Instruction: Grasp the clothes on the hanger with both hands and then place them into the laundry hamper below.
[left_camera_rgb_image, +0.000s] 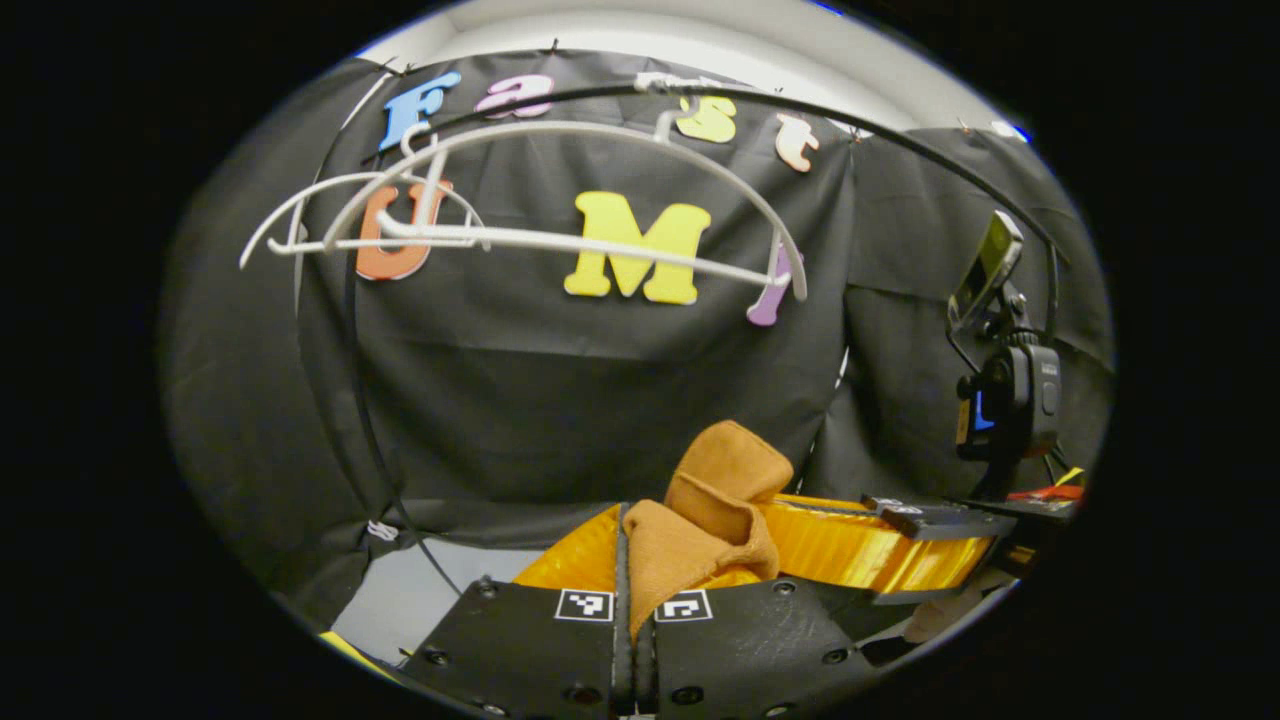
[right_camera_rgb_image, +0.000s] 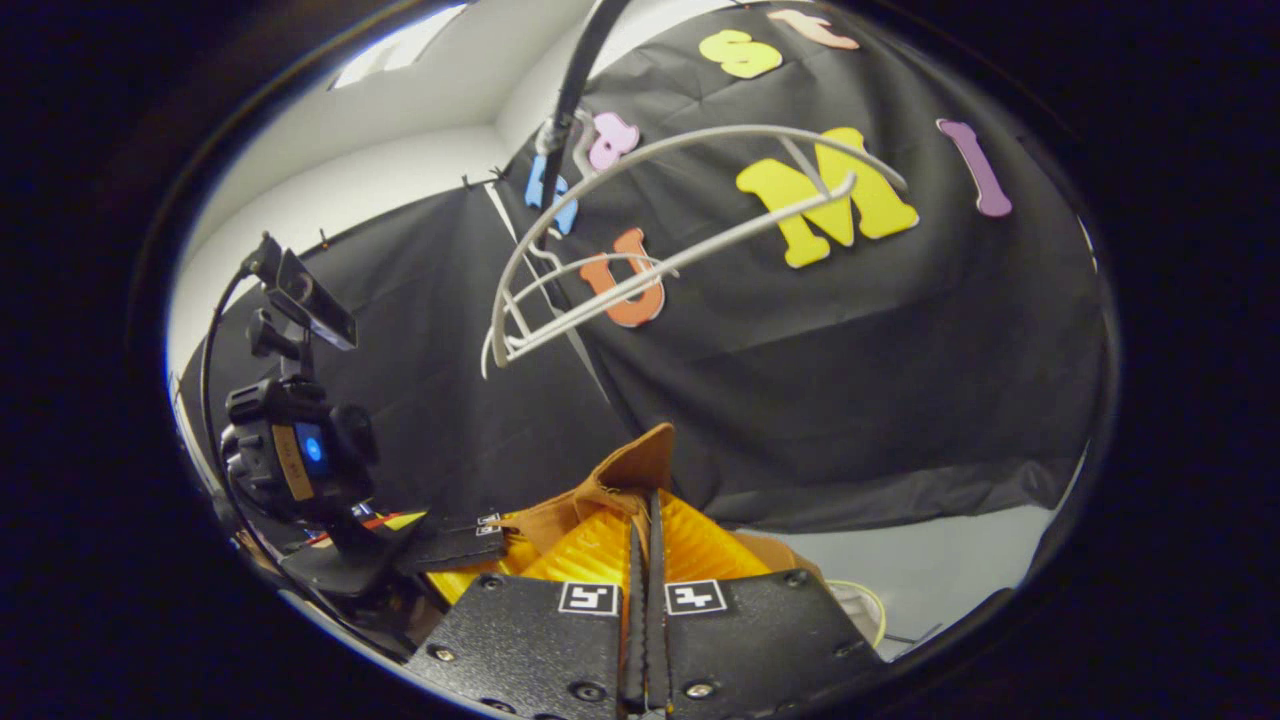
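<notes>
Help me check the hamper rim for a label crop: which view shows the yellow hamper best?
The left gripper view: the yellow hamper shows a long curved stretch of its rim there, beside the tan garment. In the right gripper view the hamper is mostly covered by the garment and the gripper.

Recording booth / lab setup, not a home: black cloth backdrop (left_camera_rgb_image: 560, 400) pinned over plain white walls (right_camera_rgb_image: 400, 190), top of frame. Bare white plastic hangers (left_camera_rgb_image: 560, 190) on a thin black rail (left_camera_rgb_image: 900, 140), upper centre. Camera rig w/ mounted phone (left_camera_rgb_image: 985, 265) at right edge.
</notes>
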